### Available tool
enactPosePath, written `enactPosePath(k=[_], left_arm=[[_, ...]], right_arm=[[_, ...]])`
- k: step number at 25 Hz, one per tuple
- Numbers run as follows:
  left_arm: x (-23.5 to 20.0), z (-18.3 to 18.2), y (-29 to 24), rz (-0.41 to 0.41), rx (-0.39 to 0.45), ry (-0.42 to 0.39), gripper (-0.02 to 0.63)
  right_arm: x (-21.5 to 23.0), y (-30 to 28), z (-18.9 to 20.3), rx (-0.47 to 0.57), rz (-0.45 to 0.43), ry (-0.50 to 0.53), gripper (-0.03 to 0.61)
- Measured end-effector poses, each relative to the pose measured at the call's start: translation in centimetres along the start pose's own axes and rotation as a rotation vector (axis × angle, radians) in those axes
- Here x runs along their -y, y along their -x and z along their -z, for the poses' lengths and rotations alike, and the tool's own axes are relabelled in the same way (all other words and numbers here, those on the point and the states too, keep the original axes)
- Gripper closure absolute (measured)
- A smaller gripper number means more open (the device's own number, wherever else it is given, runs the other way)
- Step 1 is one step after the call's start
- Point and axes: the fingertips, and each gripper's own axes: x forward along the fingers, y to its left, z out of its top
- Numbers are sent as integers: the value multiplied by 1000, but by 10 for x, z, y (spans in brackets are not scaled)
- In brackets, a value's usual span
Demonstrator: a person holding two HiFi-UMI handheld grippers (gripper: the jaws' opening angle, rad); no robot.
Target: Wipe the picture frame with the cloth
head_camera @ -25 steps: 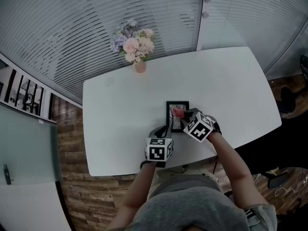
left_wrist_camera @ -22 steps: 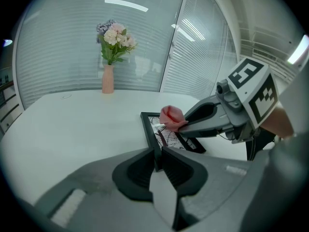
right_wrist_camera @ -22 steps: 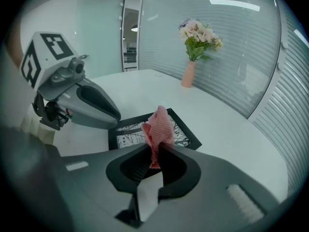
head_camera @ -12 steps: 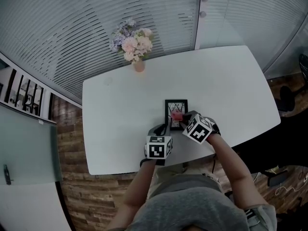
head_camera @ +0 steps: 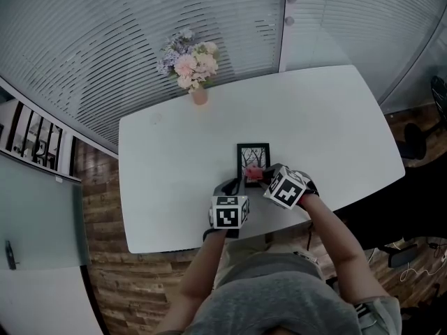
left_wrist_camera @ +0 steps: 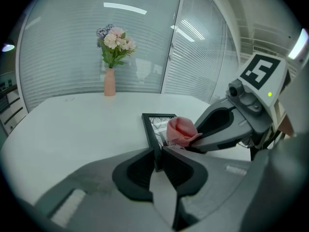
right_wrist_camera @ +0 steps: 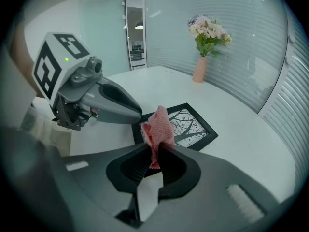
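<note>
A black picture frame [head_camera: 253, 160] with a tree print lies flat on the white table [head_camera: 174, 173]. My left gripper [head_camera: 237, 185] is shut on the near left edge of the picture frame [left_wrist_camera: 152, 132]. My right gripper [head_camera: 260, 176] is shut on a bunched pink cloth [head_camera: 253, 172], which rests on the lower part of the frame's glass. In the right gripper view the cloth [right_wrist_camera: 158, 127] sticks up between the jaws, over the near corner of the frame [right_wrist_camera: 195, 127]. In the left gripper view the cloth [left_wrist_camera: 180, 131] sits at the tip of the right gripper [left_wrist_camera: 203, 140].
A pink vase of flowers [head_camera: 190, 70] stands near the table's far left edge. White blinds [head_camera: 140, 26] run behind the table. Wooden floor [head_camera: 105, 208] shows to the left. The person's body is against the near table edge.
The right gripper has drawn the cloth down the glass toward the frame's near edge. The left gripper keeps its hold on the frame.
</note>
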Motion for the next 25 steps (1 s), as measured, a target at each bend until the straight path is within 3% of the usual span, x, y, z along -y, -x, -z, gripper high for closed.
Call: enactPosePath(k=[8,14,25], left_arm=[[1,0,0,-23,16,-7,571],[0,1,2,-24,33,-11,571],[15,4,39,-26,112,-13,572]], right_arm=[[-6,2,4,-1,2,-2,534],[-7,7,1,32,76,27,532],[-24,40,8,178,175,-95,532]])
